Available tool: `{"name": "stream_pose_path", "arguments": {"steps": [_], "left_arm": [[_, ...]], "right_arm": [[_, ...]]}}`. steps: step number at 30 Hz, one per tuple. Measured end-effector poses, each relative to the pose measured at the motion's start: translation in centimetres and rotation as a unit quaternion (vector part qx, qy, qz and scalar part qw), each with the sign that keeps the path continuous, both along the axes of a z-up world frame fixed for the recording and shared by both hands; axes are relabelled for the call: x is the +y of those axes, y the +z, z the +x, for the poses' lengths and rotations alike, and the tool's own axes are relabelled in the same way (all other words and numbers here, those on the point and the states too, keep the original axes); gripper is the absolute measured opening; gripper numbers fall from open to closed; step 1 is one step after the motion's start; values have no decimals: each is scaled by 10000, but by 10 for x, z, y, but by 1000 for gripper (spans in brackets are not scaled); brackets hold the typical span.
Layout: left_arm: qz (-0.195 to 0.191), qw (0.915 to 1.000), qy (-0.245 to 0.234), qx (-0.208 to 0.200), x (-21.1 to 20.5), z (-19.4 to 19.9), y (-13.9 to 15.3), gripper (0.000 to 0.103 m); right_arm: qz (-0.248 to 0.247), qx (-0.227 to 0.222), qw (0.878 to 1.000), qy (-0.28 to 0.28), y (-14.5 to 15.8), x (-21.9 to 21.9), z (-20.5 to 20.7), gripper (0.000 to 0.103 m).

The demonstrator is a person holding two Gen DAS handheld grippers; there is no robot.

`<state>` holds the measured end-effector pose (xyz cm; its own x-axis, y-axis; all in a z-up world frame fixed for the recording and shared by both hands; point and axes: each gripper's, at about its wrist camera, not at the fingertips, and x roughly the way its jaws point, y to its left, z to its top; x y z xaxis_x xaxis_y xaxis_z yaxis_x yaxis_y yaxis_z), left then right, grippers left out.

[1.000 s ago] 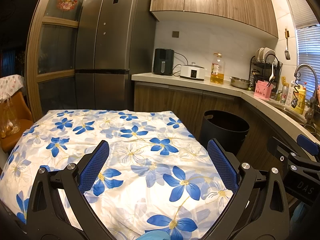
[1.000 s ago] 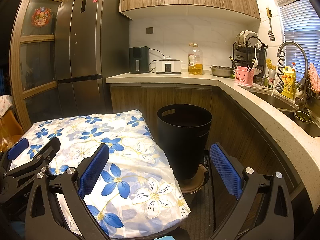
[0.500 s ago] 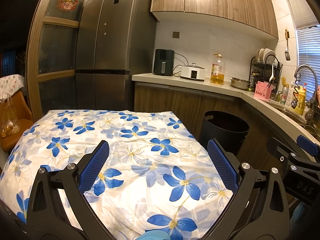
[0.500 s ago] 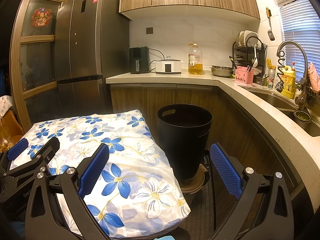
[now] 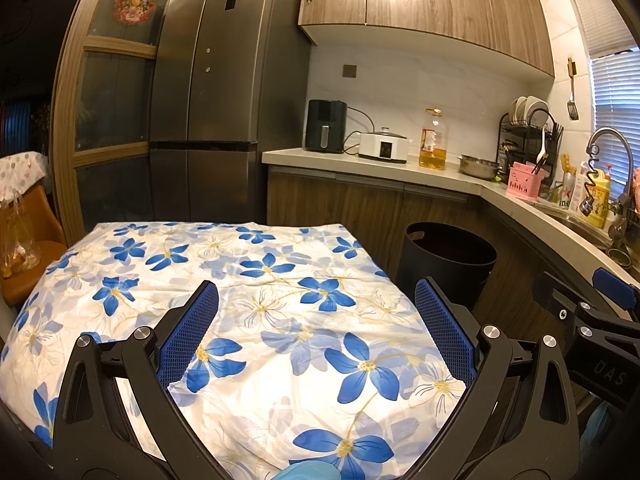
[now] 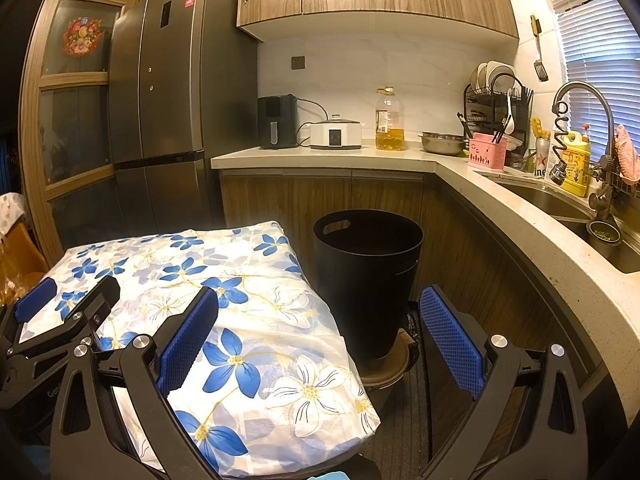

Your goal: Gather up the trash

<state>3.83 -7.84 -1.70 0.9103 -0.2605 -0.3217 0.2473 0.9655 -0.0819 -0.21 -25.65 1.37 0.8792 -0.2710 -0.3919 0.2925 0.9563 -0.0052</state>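
No trash shows anywhere on the flowered cloth point(image 5: 280, 320) that covers the desk, so the first risk, as I judge it, is a wasted or mistaken grab: with nothing to pick, either tool could close on a fold of the loose cloth and drag it off the desk edge. On the left, the left tool point(image 5: 316, 304) hovers low over the near part of the cloth, pointing forward across the desk toward the fridge point(image 5: 224, 92), its blue-padded fingers spread wide with nothing between them. A snag is likeliest there, since the cloth is rumpled right beneath it. Further right, the black bin point(image 6: 368, 276), the place trash is meant to go, stands open on a small round stand on the floor just beside the desk's right edge and below the kitchen counter point(image 6: 520, 216). It looks tall and narrow at the base, so a knock from a tool could tip it. The right tool point(image 6: 320, 308) is level and aimed straight at the bin, its fingers also wide apart and holding nothing, one over the cloth's corner and the other over the floor beside the counter front.
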Motion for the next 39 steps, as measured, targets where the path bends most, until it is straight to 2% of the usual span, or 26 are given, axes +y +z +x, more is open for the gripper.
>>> {"name": "stream_pose_path", "arguments": {"steps": [1, 5, 9, 24, 34, 39], "left_arm": [[9, 10000, -24, -3, 0, 0, 0, 97], [97, 9999, -73, 18, -3, 0, -1, 81], [129, 9999, -105, 10, -6, 1, 0, 81], [150, 9998, -88, -37, -7, -2, 1, 82], [167, 9998, -19, -86, -5, -4, 5, 96], [133, 9999, 65, -66, -2, -3, 6, 97]], "right_arm": [[4, -1, 10000, -4, 0, 1, 1, 97], [12, -7, 10000, -20, 3, 2, 1, 97], [13, -31, 10000, -44, 5, 3, 1, 97], [45, -97, 9999, -78, 5, 4, -1, 97], [70, -129, 9999, -88, 7, 3, 0, 97], [79, -145, 9998, -100, 7, 3, -1, 97]]}}
